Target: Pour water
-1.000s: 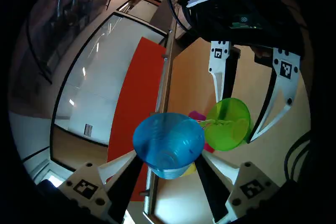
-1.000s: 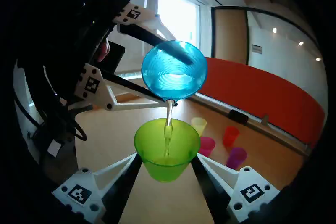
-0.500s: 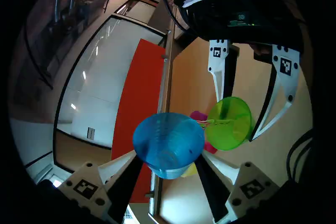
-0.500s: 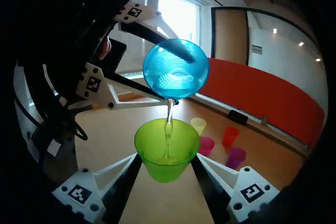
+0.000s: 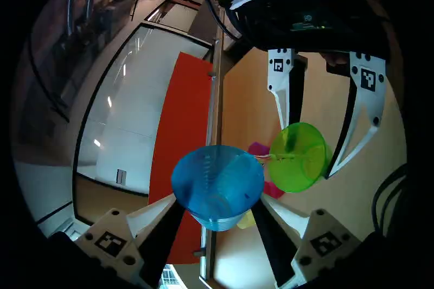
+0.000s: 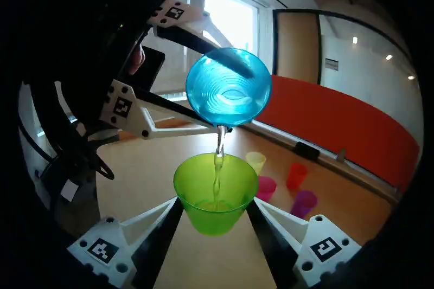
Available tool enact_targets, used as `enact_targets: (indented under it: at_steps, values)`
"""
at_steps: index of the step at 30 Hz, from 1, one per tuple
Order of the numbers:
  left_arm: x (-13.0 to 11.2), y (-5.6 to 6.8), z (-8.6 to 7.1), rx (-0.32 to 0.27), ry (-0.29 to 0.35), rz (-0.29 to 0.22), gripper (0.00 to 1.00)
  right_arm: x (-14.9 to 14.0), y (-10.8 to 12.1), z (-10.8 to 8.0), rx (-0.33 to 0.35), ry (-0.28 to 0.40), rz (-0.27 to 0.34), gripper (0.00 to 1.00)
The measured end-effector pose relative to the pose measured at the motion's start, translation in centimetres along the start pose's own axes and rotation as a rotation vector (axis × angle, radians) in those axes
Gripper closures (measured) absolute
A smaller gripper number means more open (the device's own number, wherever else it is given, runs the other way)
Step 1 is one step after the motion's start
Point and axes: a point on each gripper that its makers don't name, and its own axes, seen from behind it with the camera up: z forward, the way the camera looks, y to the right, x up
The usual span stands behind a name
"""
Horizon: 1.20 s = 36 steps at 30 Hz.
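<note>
Presently: left gripper, fingers clamped on blue cup, tipped so water leaves its lip in a thin stream. Right gripper, fingers clamped on green cup, held upright directly beneath to catch it; a little water is pooled inside.

Pretty office-y room: a light wooden tabletop with a long red divider panel along its far edge and a grey metal rail running at the base of it. Behind that there's a big window blown out with daylight, a wood-coloured door panel right beside it, then a white wall inside a dark frame with a couple of small spot lights glowing near the top.
</note>
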Motion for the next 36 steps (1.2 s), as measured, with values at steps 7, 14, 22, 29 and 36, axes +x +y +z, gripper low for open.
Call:
enact_targets:
  at_steps: [7,14,22,29,36]
  values:
    - [0.1,-0.1,0.1,0.001,0.002,0.003,0.21,0.0,0.1,0.1,-0.004,0.000,0.000,0.14]
    - [0.0,-0.6,0.1,0.012,-0.002,0.030,0.21,0.0,0.1,0.1,-0.004,0.000,0.000,0.15]
    - [0.0,-0.8,0.1,0.024,0.001,0.060,0.21,0.1,-0.1,0.0,-0.004,0.001,-0.001,0.14]
    - [0.1,-0.9,0.2,0.034,0.003,0.085,0.21,0.1,-0.1,-0.1,-0.005,0.001,-0.002,0.15]
    - [0.3,-1.0,0.1,0.044,0.005,0.102,0.21,0.1,-0.1,-0.2,-0.006,0.002,-0.003,0.15]
